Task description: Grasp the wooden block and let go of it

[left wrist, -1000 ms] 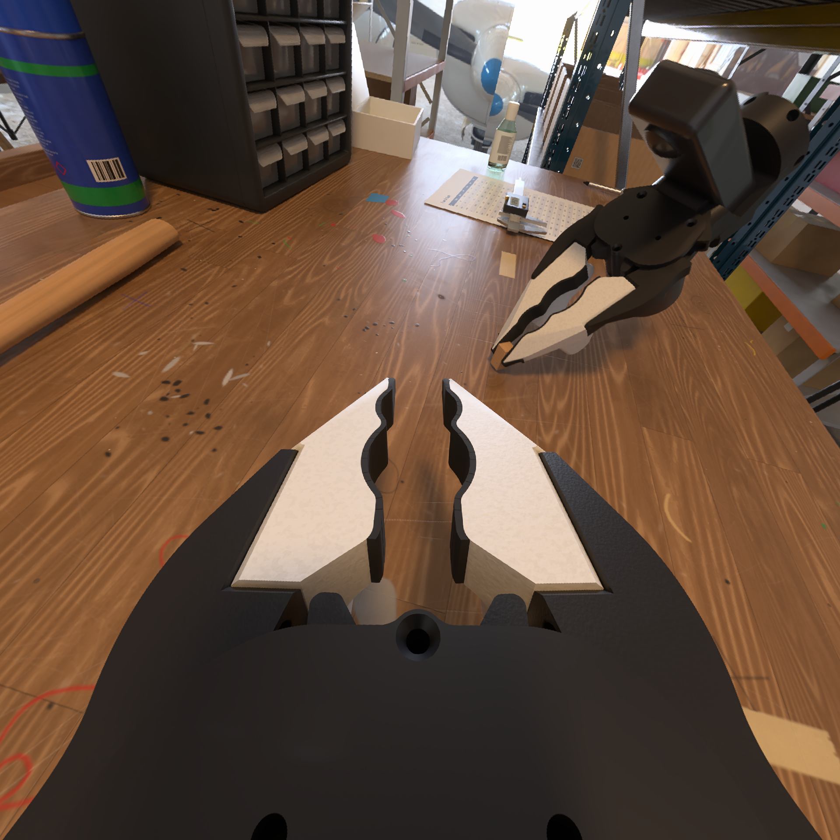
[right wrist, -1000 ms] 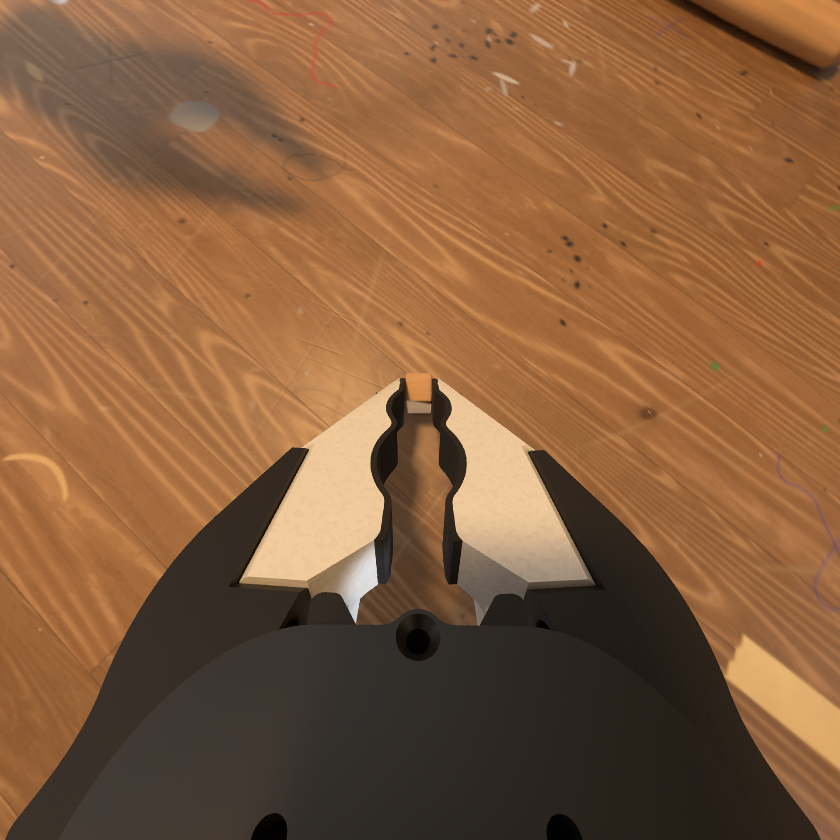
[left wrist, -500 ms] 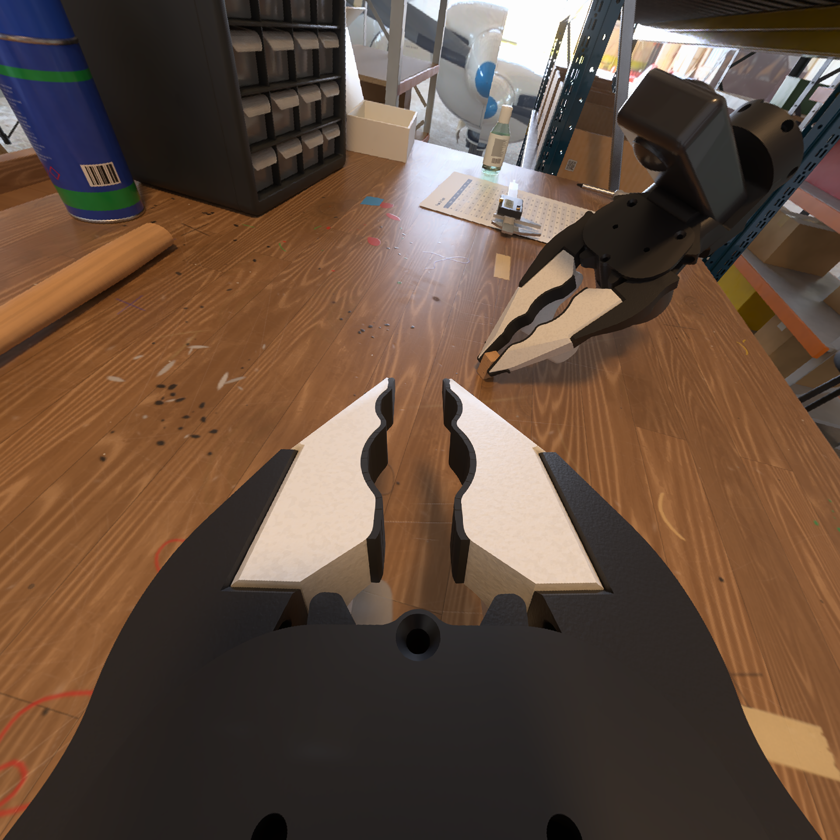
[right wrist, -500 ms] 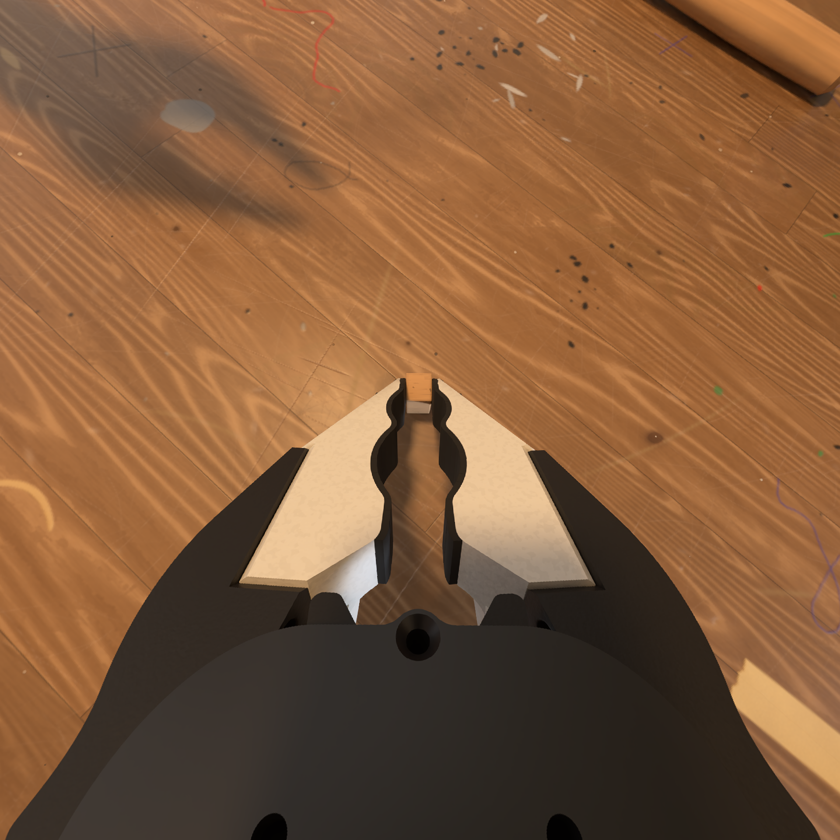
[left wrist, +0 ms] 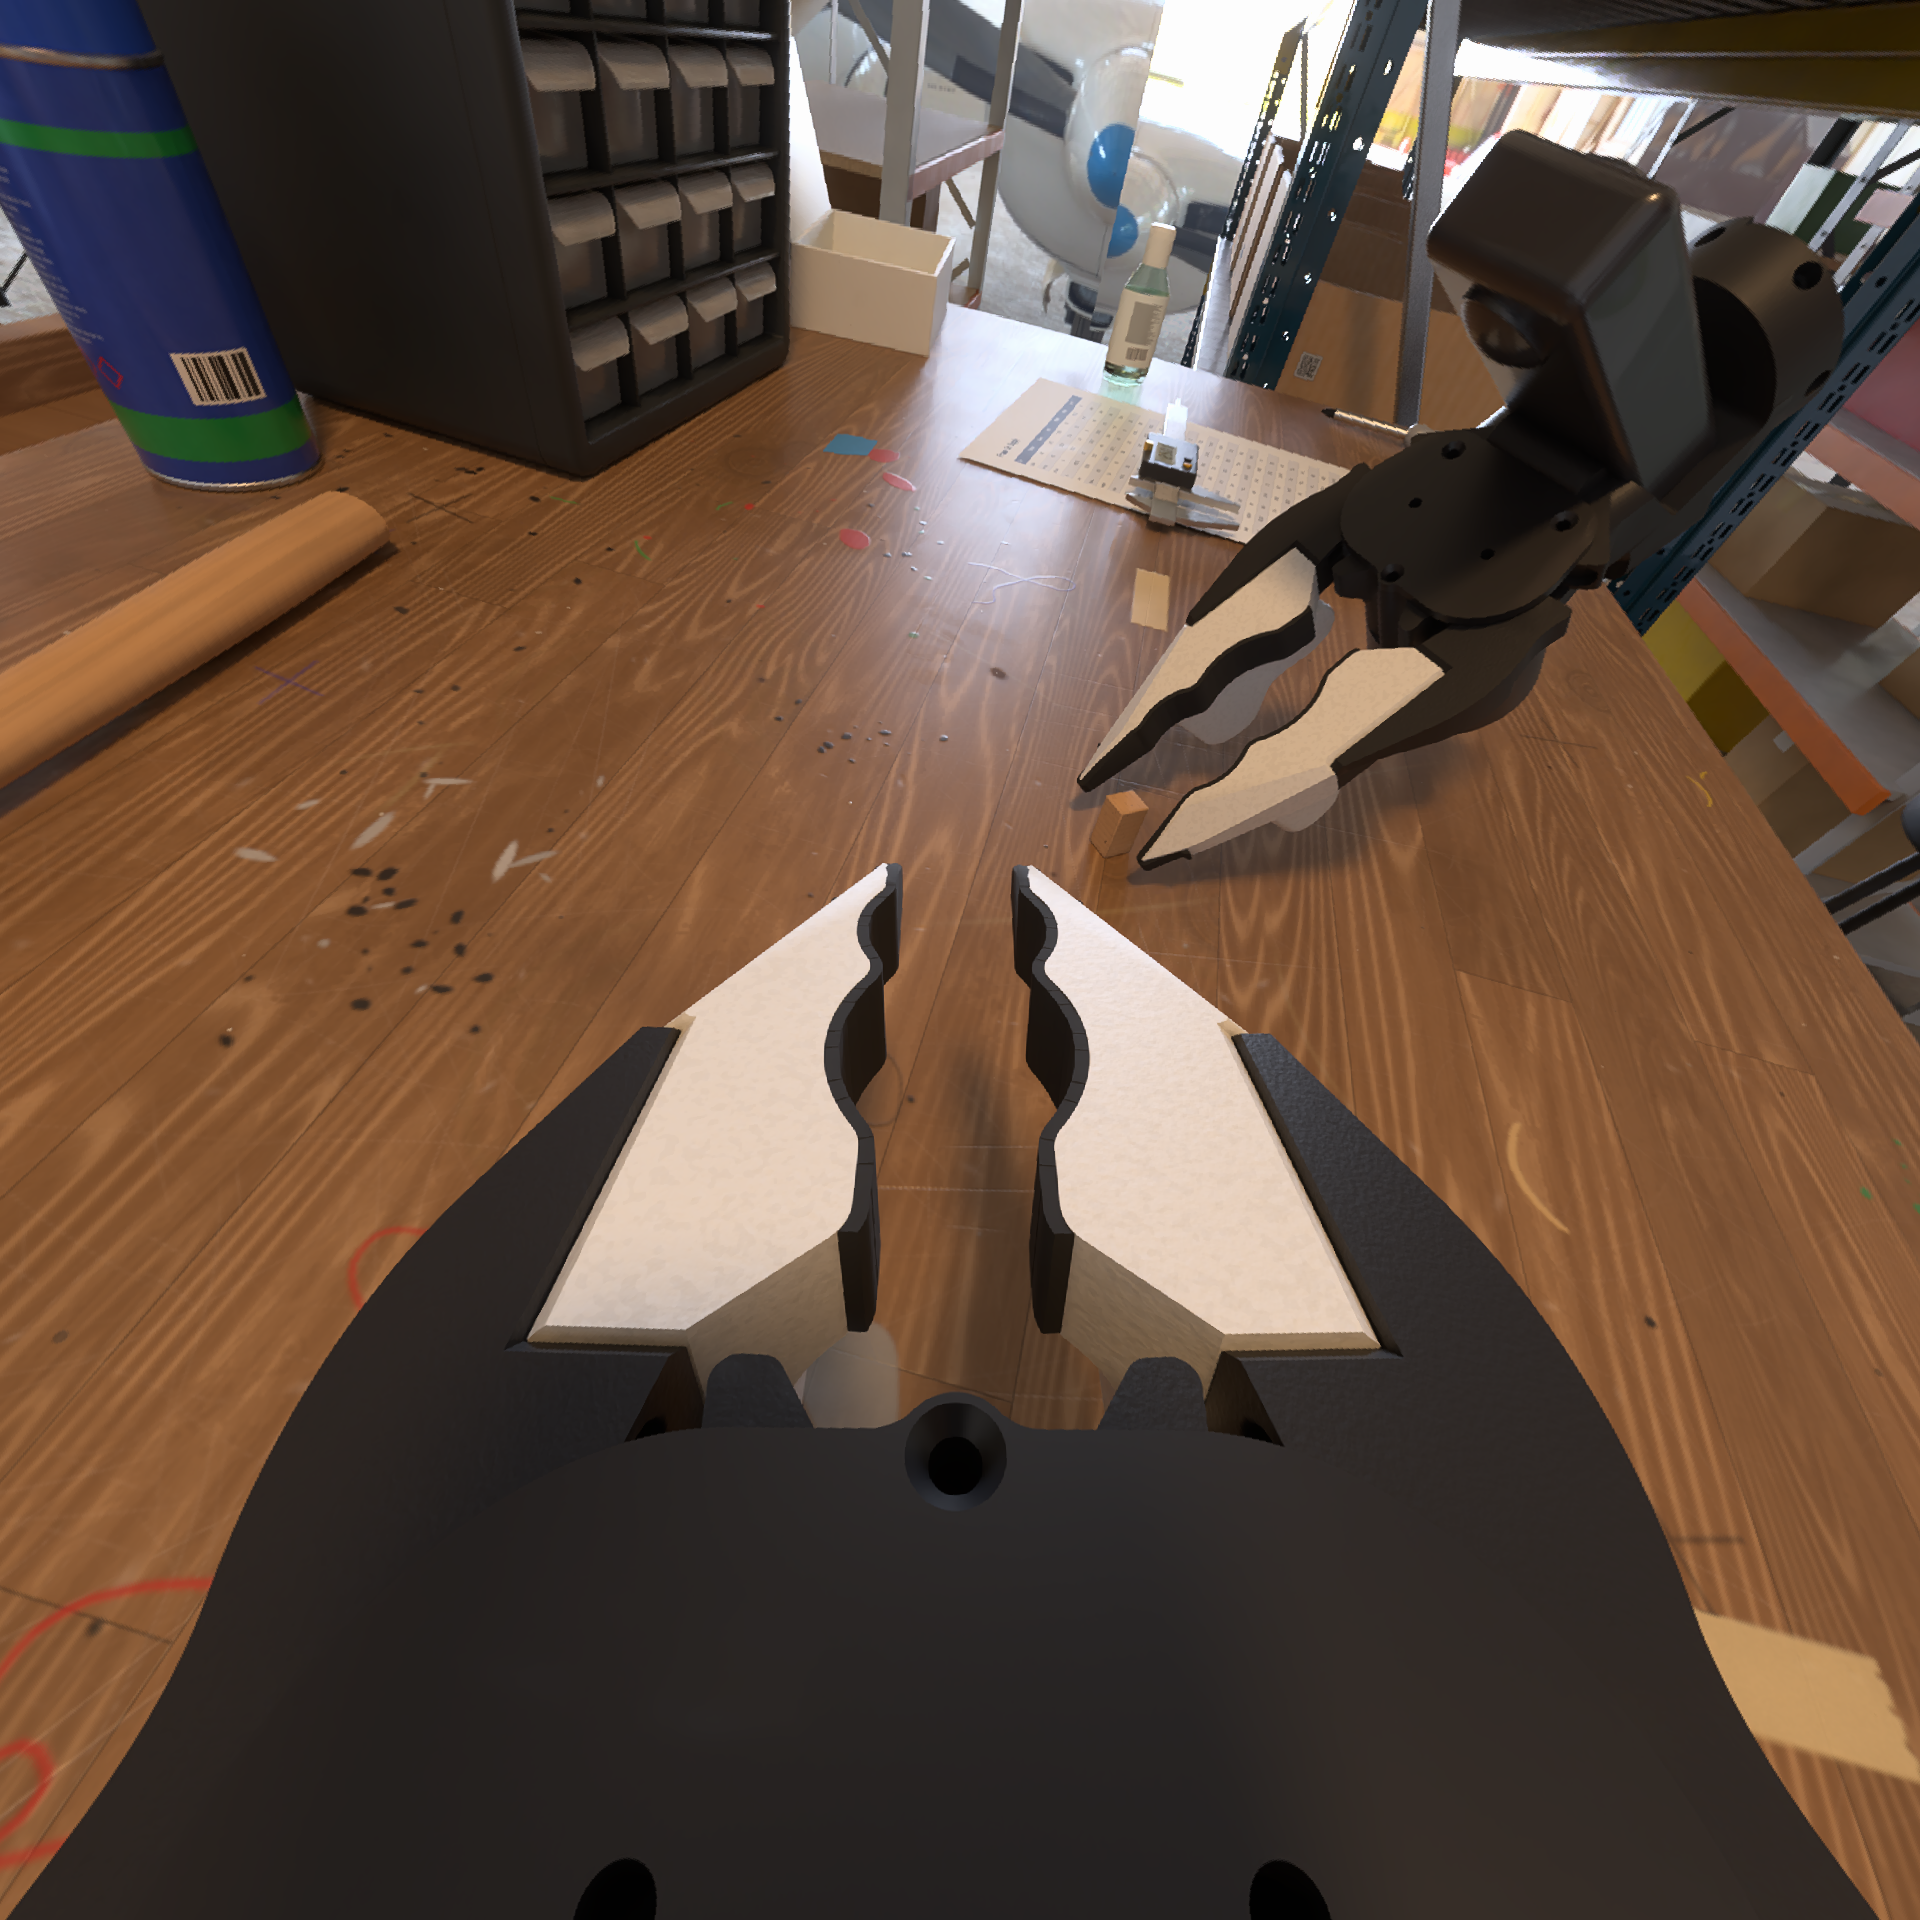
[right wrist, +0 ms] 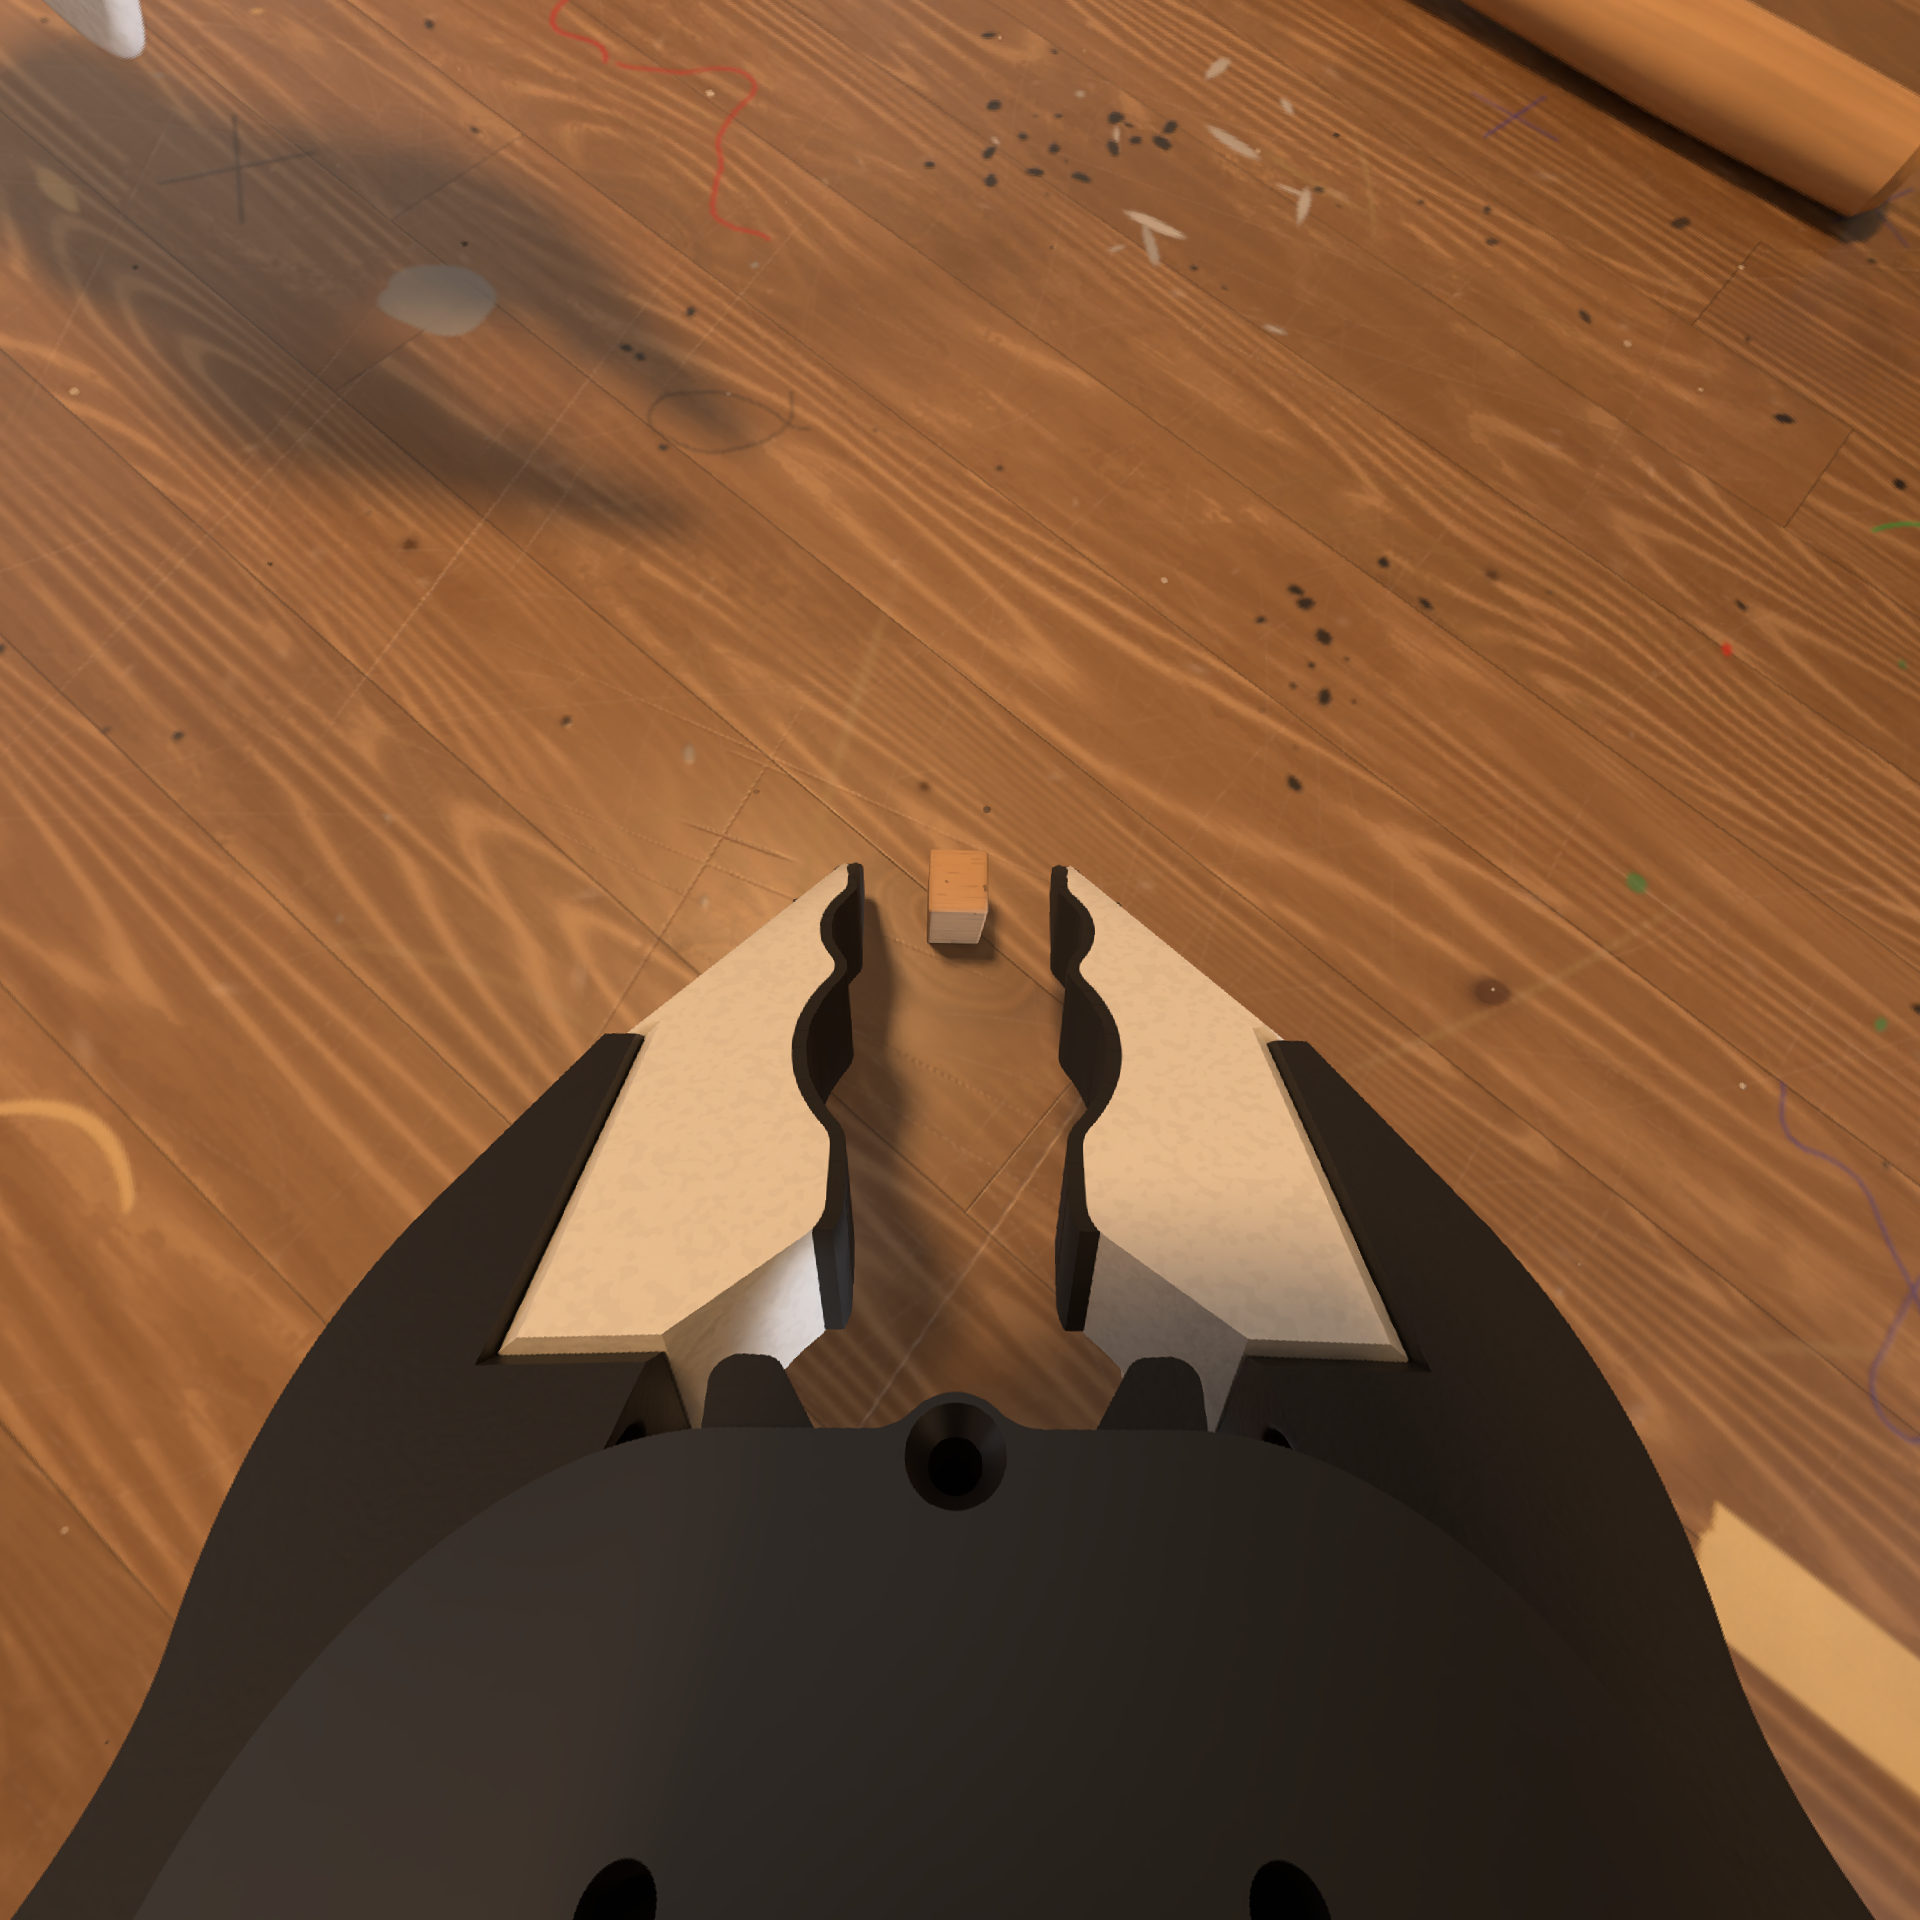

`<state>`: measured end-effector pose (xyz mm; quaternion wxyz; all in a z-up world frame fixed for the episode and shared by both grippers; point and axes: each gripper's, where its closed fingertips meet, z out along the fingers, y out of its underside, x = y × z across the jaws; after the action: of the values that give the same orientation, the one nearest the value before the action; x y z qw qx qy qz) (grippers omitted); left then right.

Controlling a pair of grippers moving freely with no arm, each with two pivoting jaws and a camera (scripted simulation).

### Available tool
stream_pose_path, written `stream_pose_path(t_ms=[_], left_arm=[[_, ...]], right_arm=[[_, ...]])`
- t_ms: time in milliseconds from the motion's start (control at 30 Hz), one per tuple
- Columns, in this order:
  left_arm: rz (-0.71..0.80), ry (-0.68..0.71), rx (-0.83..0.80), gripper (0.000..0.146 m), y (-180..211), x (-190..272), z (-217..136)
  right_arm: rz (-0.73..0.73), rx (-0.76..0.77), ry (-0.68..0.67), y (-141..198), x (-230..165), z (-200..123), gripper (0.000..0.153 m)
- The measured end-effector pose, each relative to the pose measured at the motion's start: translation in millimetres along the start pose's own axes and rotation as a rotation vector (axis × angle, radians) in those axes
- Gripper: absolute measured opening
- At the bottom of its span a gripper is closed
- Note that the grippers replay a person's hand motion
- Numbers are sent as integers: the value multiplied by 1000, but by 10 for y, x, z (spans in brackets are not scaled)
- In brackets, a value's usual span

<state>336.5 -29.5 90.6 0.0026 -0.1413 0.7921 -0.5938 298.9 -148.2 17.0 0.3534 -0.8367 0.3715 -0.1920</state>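
The right gripper (right wrist: 956,878) occupies the lower half of the frame, jaws apart. The block (right wrist: 957,896) rests on the table (right wrist: 416,831) at frame centre, between the fingertips and clear of both. A wooden roll (right wrist: 1704,94) lies at the upper right. A red scribble (right wrist: 717,145) and a dark shadow (right wrist: 343,312) mark the upper left.
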Motion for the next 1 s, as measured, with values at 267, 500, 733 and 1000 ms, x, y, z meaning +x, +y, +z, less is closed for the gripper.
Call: stream_pose_path(t_ms=[267,500,733,1000], left_arm=[[-5,3,-8,21,18,-1,13],[-4,3,-12,21,22,-3,15],[-5,3,-13,21,28,-4,18],[-10,7,-18,21,37,-3,22]], right_arm=[[7,-12,7,60,9,-61,39],[-2,-27,19,101,57,-65,38],[-15,-28,40,90,127,-66,36],[3,26,4,23,94,-148,38]])
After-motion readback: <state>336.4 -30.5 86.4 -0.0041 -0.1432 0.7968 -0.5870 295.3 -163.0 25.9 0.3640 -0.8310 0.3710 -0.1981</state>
